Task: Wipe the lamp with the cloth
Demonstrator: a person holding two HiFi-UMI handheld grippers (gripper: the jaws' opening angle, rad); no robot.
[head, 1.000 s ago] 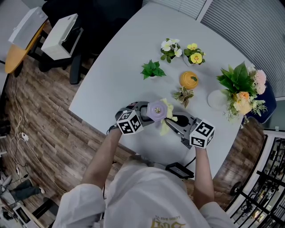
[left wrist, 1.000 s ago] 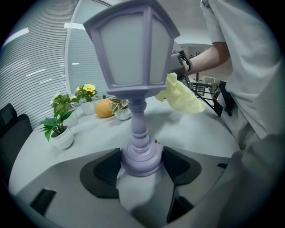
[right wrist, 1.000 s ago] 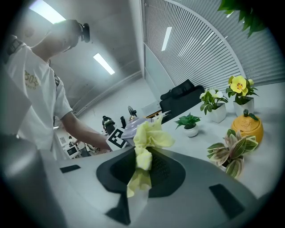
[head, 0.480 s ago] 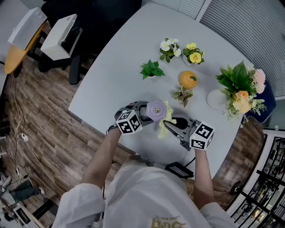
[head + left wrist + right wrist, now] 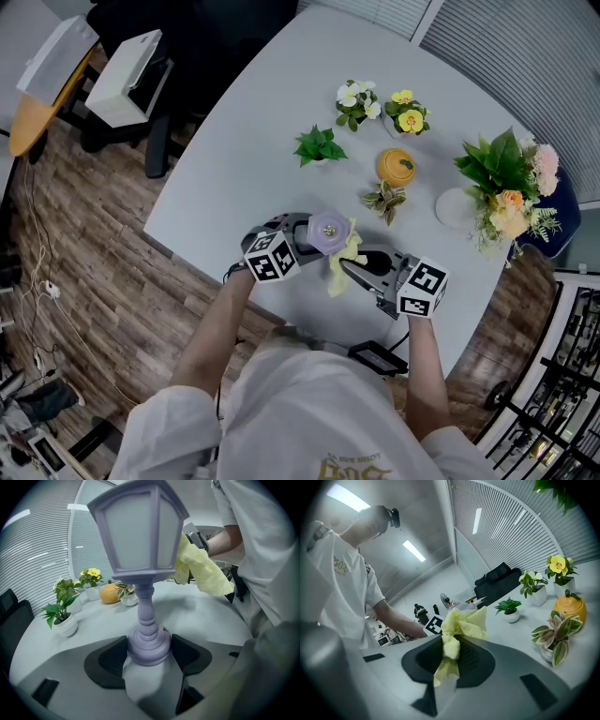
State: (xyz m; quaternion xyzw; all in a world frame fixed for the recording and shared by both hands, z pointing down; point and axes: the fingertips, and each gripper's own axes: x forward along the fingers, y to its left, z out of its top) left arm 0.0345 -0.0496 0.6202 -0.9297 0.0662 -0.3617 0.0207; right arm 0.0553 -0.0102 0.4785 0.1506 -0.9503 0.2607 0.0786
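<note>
Left gripper (image 5: 149, 652): jaws closed in on the round base of the lamp (image 5: 140, 550), one pad each side, firm hold. The lilac lamp stands upright straight out of those jaws, lantern head up top.

Right gripper (image 5: 452, 657): jaws pinched tight on the yellow cloth (image 5: 461, 625). It bunches up just past the tips, and a thin tail hangs down between the pads. The bunch points toward the left gripper and sits at the side of the lantern head nearest the right gripper. In the left gripper view it looks to be touching; full contact can't be confirmed.

In the head view the grippers face each other close together, lamp and cloth between them, over the near edge of the white table (image 5: 234, 169).

Beyond the tips of both grippers, farther out on the table: an orange pumpkin-shaped pot (image 5: 397, 167), a small variegated plant (image 5: 384, 201) just before it, a green potted plant (image 5: 321, 146), and two flower pots (image 5: 382, 105). Off past the right gripper's outer side, a big bouquet (image 5: 511, 192).
</note>
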